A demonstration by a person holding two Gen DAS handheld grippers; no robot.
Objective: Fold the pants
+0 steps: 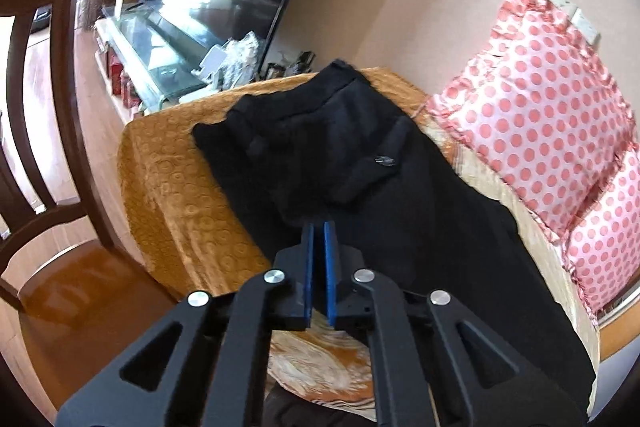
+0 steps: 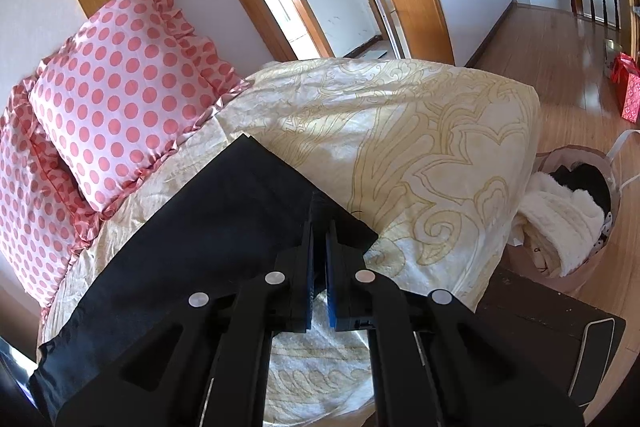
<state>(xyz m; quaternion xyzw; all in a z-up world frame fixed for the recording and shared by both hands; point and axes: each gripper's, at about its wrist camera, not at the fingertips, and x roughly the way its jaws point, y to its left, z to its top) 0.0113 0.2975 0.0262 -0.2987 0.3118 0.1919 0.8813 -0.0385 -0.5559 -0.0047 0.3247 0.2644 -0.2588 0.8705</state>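
Black pants (image 1: pixel 360 163) lying lengthwise on the bed (image 2: pixel 420 131), waist far left, hem right; left tool (image 1: pixel 319 227) shut at the seat, hold unclear, right tool (image 2: pixel 319 223) clamped on the hem; step: gripping for first fold; next: carry hem toward waist.

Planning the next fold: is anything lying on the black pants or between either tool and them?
Nothing visible does. The pants lie bare on the bed; the left tool is shut at the fabric, and the right tool at the hem.

No text, label or number can be read in either view. A small metal badge (image 1: pixel 385 159) on the black pants (image 1: pixel 360 163), at about twelve o'clock from the wrist camera, is too small to read.
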